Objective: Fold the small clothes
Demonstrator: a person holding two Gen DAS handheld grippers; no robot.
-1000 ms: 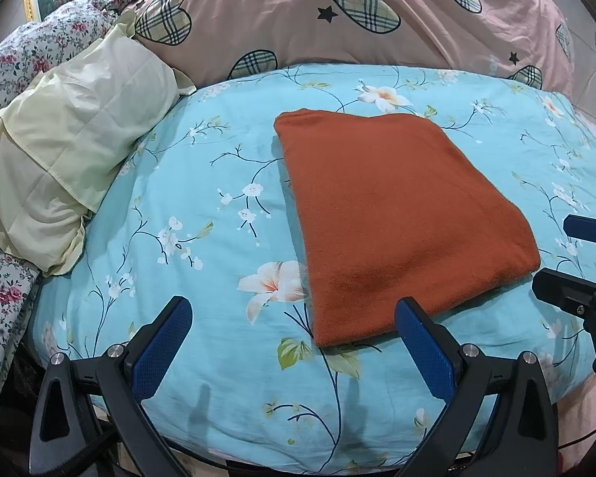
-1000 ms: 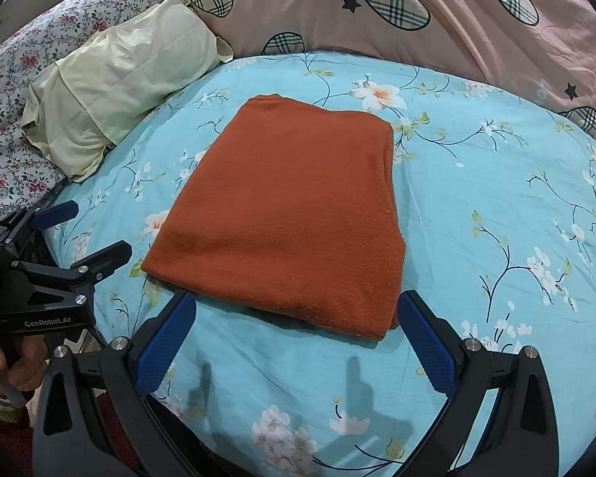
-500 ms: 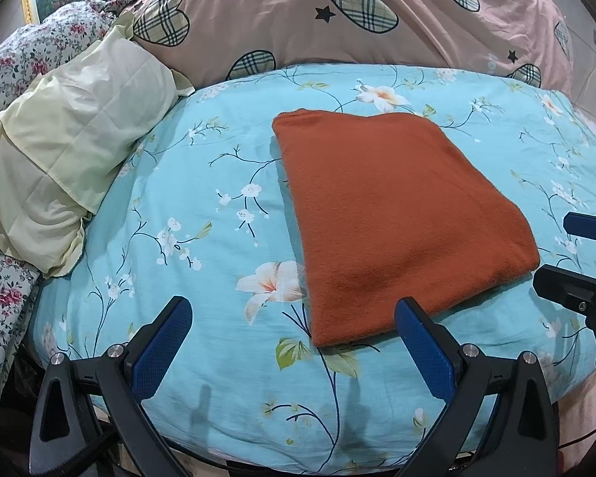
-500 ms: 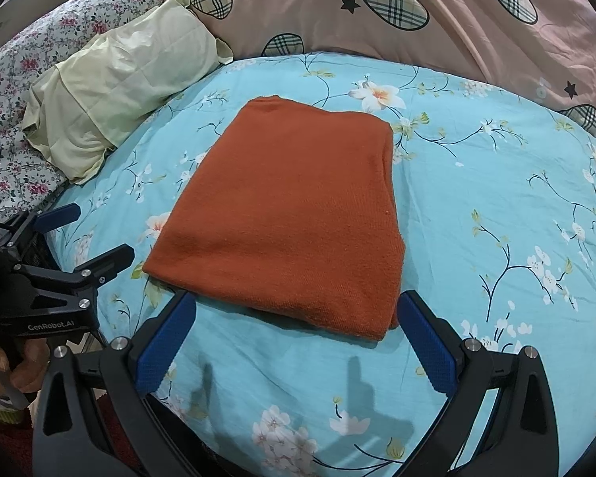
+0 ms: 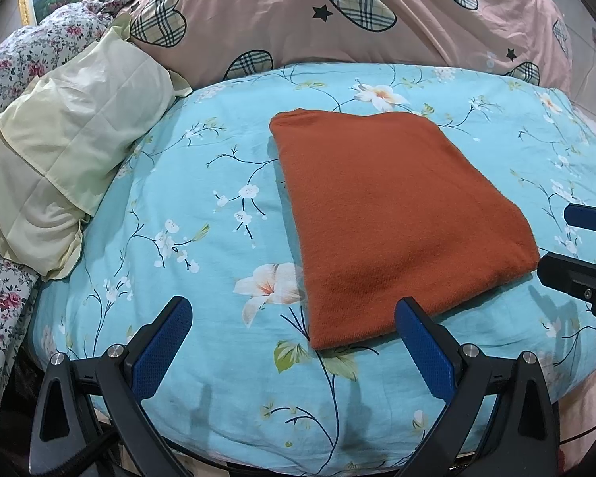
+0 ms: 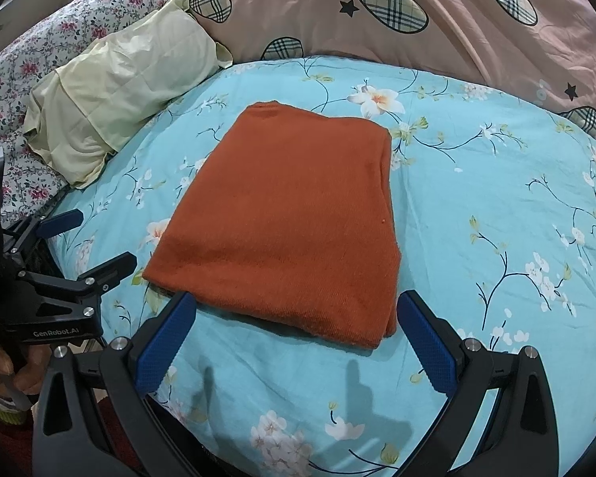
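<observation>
A home bedroom: a bed with a floral blue sheet (image 5: 202, 357), a pale pillow (image 5: 67, 159) and a pink quilt (image 5: 258, 12).

White lettering "GenRobot.AI" stands on the black body of the left gripper (image 6: 87, 246), seen from the right wrist camera; nothing else is readable.

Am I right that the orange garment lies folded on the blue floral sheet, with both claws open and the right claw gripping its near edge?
Not quite. The right claw grips nothing: in the right wrist view it stands open, short of the folded orange garment. The rest holds: the garment lies on the blue floral sheet, and the left claw is open too.
</observation>
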